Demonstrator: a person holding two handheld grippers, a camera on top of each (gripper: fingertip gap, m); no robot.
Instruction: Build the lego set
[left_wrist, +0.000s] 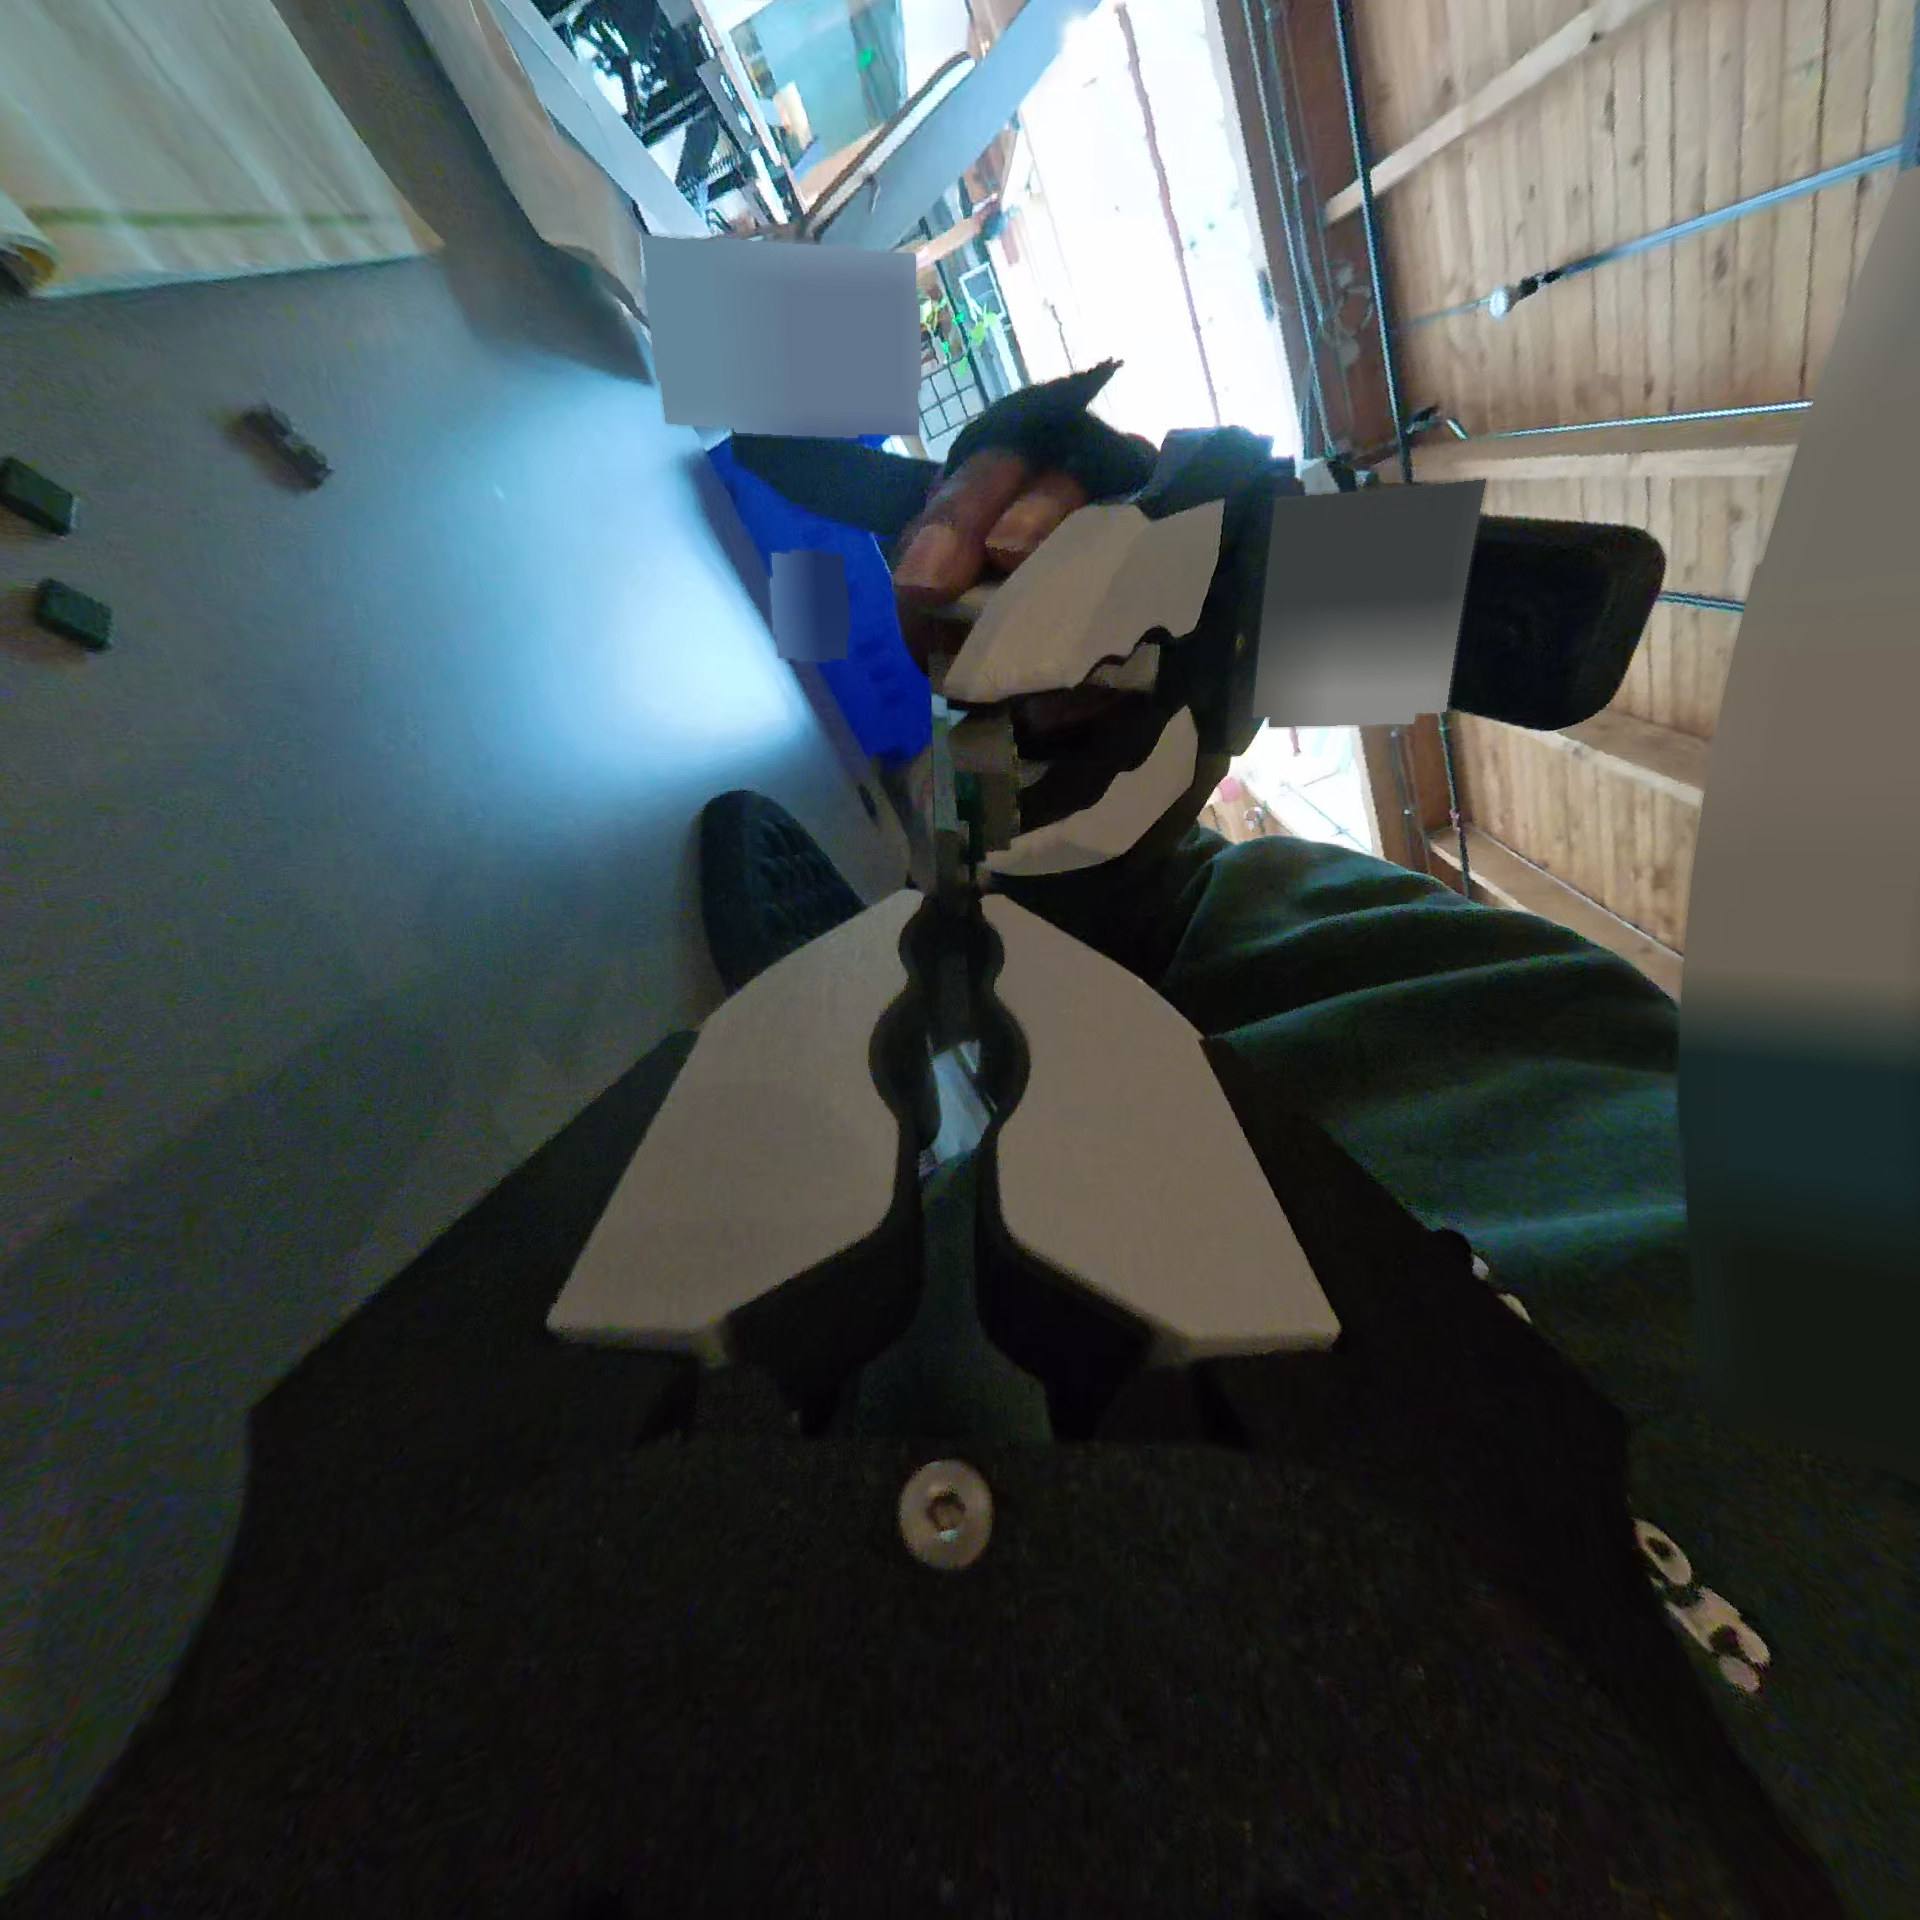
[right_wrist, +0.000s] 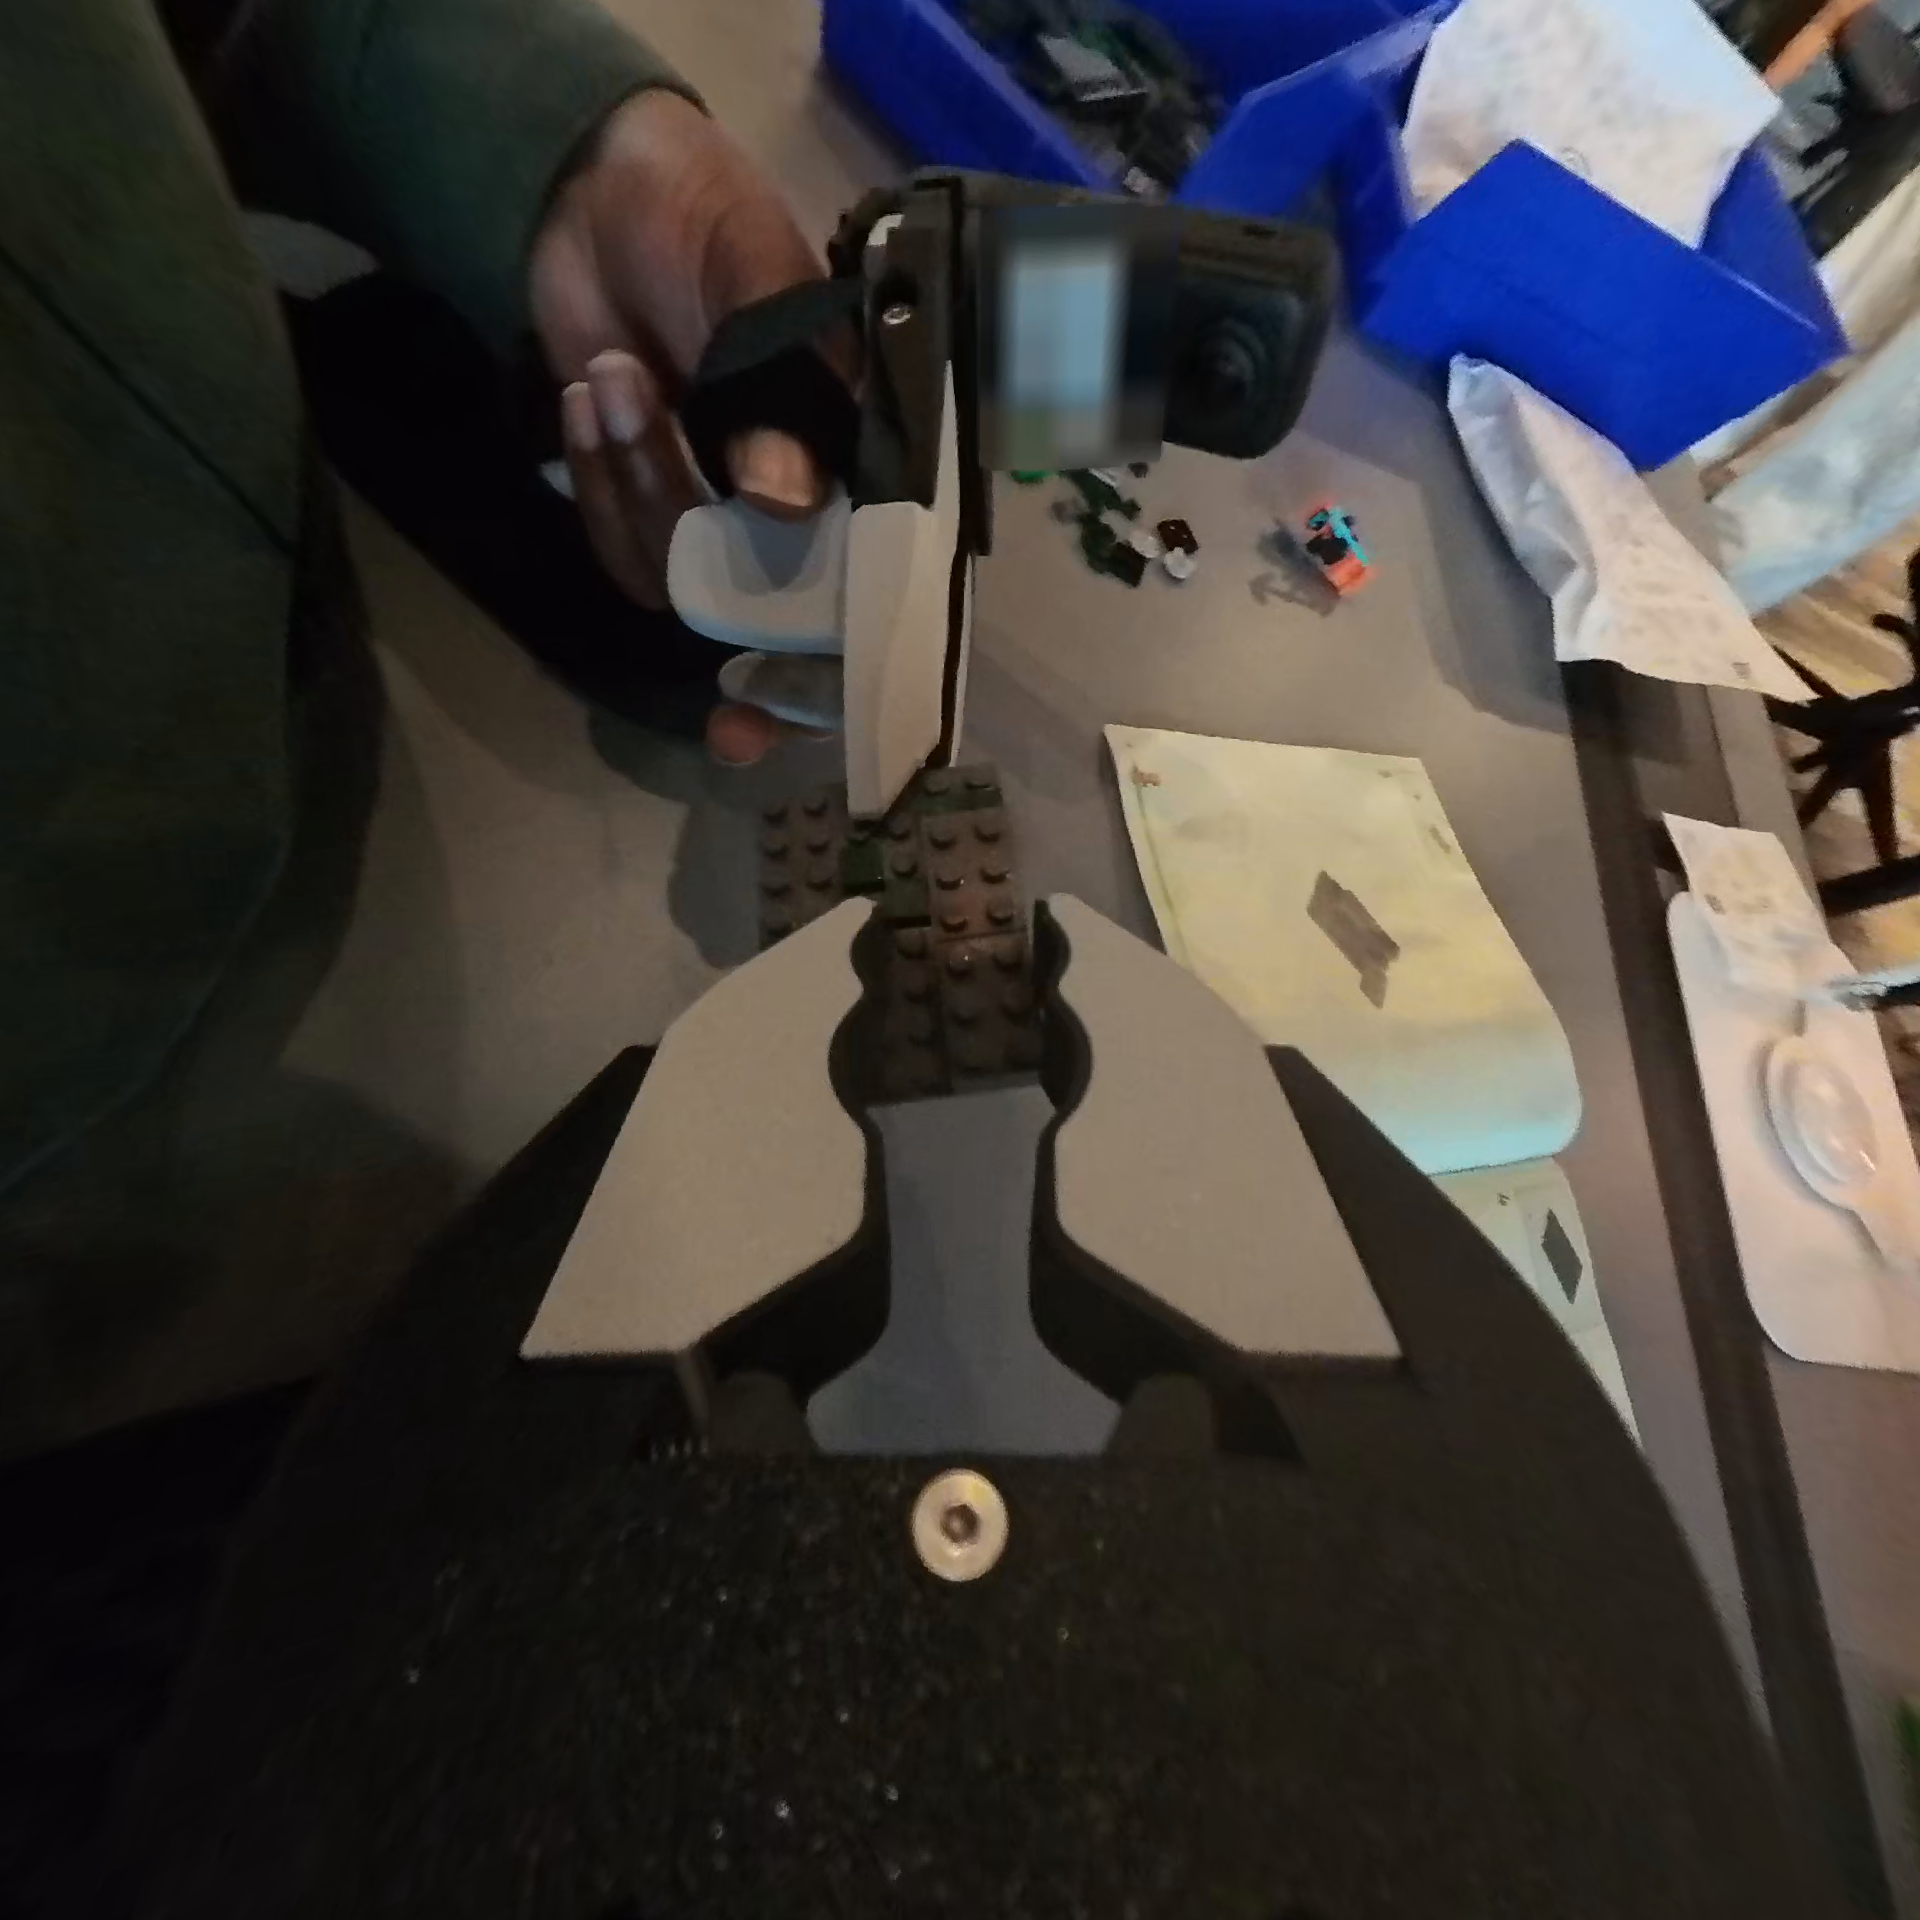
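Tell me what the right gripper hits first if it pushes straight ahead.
Probably the left gripper, whose tips sit on the dark lego plate assembly already between the right gripper's jaws. Depth is unclear, so contact may already exist.

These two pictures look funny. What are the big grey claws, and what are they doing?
They are grippers, like tongs, and a person squeezes one in each hand. A small camera sits on each and looks along its two fingers. One picture comes from the left gripper, the other from the right gripper. Both are shut on the same lego plate, a flat dark build with studs, held above a grey table. The left camera sees it edge-on, so it looks thin. On the table lie an instruction booklet, loose lego pieces, plastic bags and blue bins.
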